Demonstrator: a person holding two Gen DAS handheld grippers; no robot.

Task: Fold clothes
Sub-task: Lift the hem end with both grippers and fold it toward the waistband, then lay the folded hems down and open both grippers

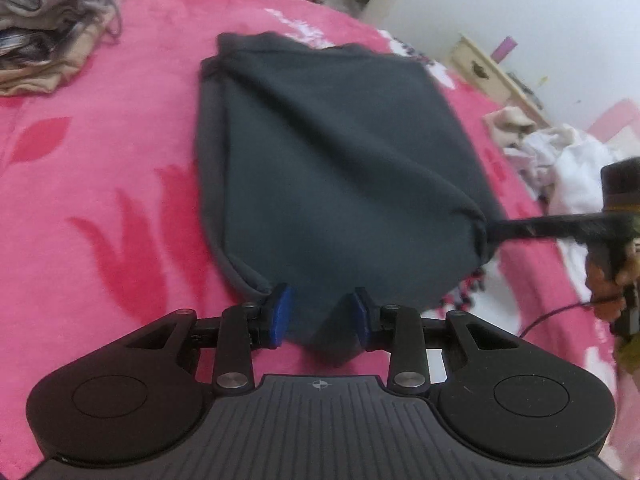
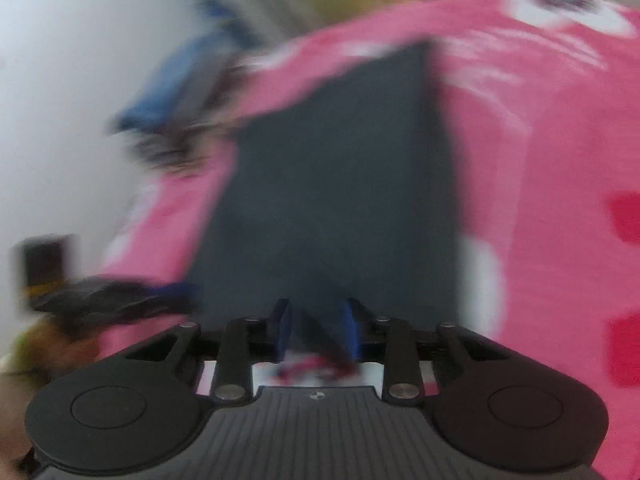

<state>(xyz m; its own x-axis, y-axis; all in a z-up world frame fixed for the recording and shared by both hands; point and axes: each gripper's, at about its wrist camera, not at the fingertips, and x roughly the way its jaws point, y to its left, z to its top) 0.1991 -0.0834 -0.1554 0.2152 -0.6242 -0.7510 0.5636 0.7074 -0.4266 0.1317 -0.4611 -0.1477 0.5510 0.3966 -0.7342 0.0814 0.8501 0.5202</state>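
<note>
A dark grey garment [image 1: 320,152] lies spread on the pink flowered blanket [image 1: 100,140], its near edge lifted and drawn taut. My left gripper [image 1: 321,316] is shut on a bunch of the near hem, with cloth filling the gap between its blue pads [image 1: 280,314]. The right gripper [image 1: 490,234] comes in from the right and pinches the garment's near right corner. In the blurred right wrist view the same garment [image 2: 340,184] stretches away from my right gripper [image 2: 318,328], which is shut on a fold of it.
A pile of folded clothes [image 1: 40,28] sits at the blanket's far left. A heap of white and beige clothes [image 1: 560,152] lies at the right, near a cream drawer unit [image 1: 488,72] against a white wall. A person's hand [image 1: 612,272] holds the right gripper.
</note>
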